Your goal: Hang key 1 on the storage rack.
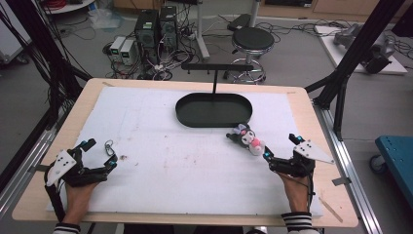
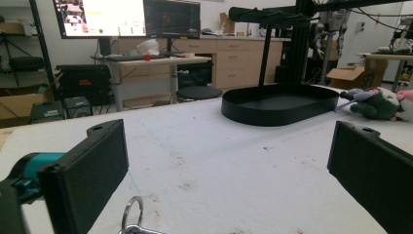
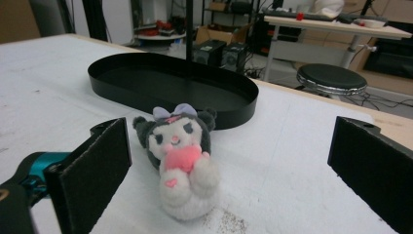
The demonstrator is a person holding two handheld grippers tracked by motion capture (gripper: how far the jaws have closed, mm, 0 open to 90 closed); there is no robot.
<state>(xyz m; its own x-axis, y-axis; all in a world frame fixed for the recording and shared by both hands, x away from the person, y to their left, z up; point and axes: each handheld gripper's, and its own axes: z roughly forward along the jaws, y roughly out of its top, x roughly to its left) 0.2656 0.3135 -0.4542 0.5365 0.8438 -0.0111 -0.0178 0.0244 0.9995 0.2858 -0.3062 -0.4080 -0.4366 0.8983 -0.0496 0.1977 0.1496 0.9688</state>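
Observation:
A small plush toy, grey and white with a pink heart and a lilac bow, lies on the white mat just in front of the black oval tray. My right gripper rests open on the mat, with the plush lying between its jaws nearer the left one, untouched. A metal key ring lies at the left, between the jaws of my open left gripper. The plush also appears far right in the left gripper view.
A black T-shaped stand rises from the tray. The white mat covers most of the wooden table. Beyond the far edge are a stool, computer cases and cables on the floor.

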